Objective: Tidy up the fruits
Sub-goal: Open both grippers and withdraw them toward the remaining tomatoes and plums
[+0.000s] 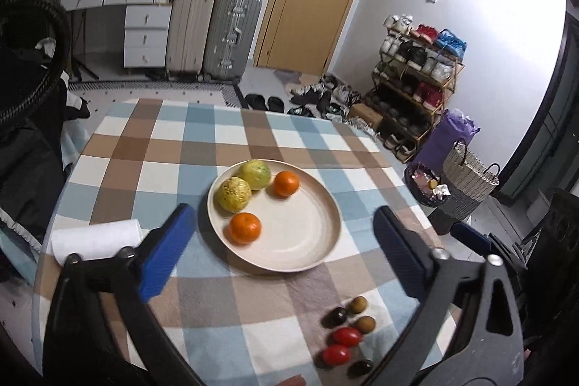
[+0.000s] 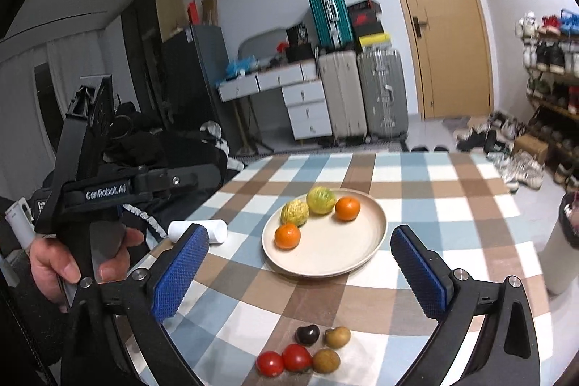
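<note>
Both grippers, left gripper [image 1: 286, 237] and right gripper [image 2: 300, 263], hover released (jaws wide) over the plate [image 2: 365, 252] of fruit.

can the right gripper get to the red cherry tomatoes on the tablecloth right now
Probably yes. The right gripper is open and empty, and the two cherry tomatoes lie just below it on the checked tablecloth. Only the small brown fruits crowd them on one side.
</note>
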`<state>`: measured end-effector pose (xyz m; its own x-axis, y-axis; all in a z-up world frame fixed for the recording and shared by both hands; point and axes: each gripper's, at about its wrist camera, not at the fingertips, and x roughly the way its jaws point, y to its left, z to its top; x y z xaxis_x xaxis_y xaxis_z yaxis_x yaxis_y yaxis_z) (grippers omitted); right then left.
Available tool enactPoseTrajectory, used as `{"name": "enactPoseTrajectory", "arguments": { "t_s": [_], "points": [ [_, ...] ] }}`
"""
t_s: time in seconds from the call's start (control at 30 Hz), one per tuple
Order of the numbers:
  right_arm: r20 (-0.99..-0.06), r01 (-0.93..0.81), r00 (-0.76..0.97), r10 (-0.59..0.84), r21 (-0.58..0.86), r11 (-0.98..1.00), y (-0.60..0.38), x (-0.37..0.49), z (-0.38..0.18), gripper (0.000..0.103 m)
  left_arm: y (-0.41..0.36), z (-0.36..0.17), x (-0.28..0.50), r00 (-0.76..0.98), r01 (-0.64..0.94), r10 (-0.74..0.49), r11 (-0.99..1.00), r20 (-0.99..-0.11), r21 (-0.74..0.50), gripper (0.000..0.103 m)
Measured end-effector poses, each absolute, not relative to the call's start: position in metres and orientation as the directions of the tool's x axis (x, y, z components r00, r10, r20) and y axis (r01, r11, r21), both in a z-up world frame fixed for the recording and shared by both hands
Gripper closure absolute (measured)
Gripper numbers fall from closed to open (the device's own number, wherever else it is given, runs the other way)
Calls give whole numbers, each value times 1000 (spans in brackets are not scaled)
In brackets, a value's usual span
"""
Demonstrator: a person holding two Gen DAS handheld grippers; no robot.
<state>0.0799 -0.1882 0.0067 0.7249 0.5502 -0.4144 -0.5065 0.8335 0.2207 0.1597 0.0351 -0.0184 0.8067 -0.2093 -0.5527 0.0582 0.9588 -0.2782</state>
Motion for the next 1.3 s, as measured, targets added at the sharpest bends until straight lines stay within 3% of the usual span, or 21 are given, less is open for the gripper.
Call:
{"name": "enactPoseTrajectory", "arguments": {
  "t_s": [0.4,0.73,1.3],
  "points": [
    [-318,-420,836,447,152,895,-214,24,7,0,-2,-6,83,862,81,-176,973,-475,-215,1],
    [-408,-354,830,381,144,924,-221,6,-23,0,-16,-48,65,828,49,-139,983,-543,-177,1],
    [-614,-425,661,431,166,890,-199,-8,-99,1,-4,-137,60,744,12,-142,980,-653,-198,1]
  ]
}}
